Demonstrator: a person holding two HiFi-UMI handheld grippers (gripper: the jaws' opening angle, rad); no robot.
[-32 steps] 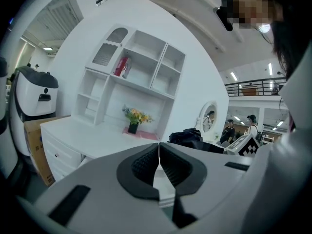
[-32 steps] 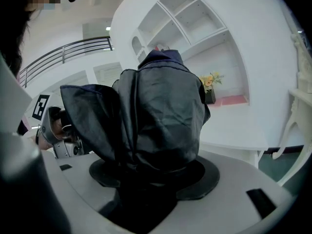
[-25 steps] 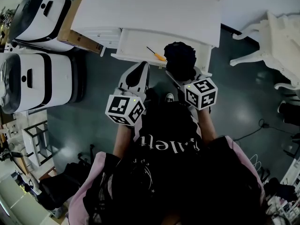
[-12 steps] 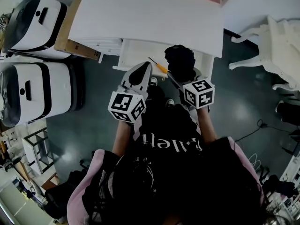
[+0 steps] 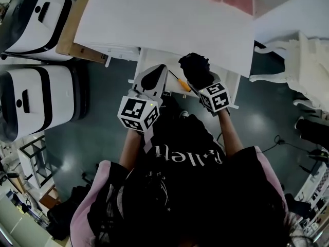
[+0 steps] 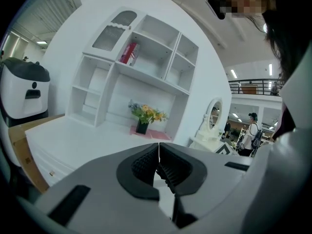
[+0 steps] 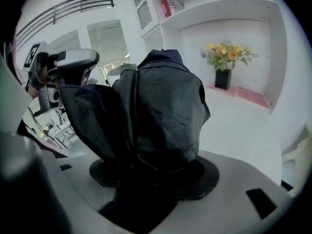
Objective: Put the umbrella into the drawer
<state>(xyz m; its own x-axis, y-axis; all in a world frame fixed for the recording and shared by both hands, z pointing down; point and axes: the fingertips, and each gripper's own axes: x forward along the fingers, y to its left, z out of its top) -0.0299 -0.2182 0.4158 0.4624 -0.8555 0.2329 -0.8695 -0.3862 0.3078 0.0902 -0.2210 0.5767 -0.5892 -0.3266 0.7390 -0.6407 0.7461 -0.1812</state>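
Note:
A folded black umbrella (image 5: 196, 69) fills the right gripper view (image 7: 156, 111), standing up out of my right gripper (image 5: 203, 84), which is shut on it. In the head view it hangs over the open white drawer (image 5: 232, 84) under the desk top. My left gripper (image 5: 152, 80) is held beside it, to the left, at the drawer's front, its jaws shut with nothing between them (image 6: 158, 162). An orange-handled screwdriver (image 5: 181, 81) lies in the drawer between the two grippers.
The white desk (image 5: 164, 22) has a shelf unit behind it with a vase of flowers (image 6: 145, 116). Two white-and-black machines (image 5: 38, 94) and a cardboard box (image 5: 69, 35) stand at the left. A white chair (image 5: 308, 66) stands at the right.
Both grippers have risen and moved forward toward the desk. The umbrella has travelled with the right gripper and now sits further over the drawer.

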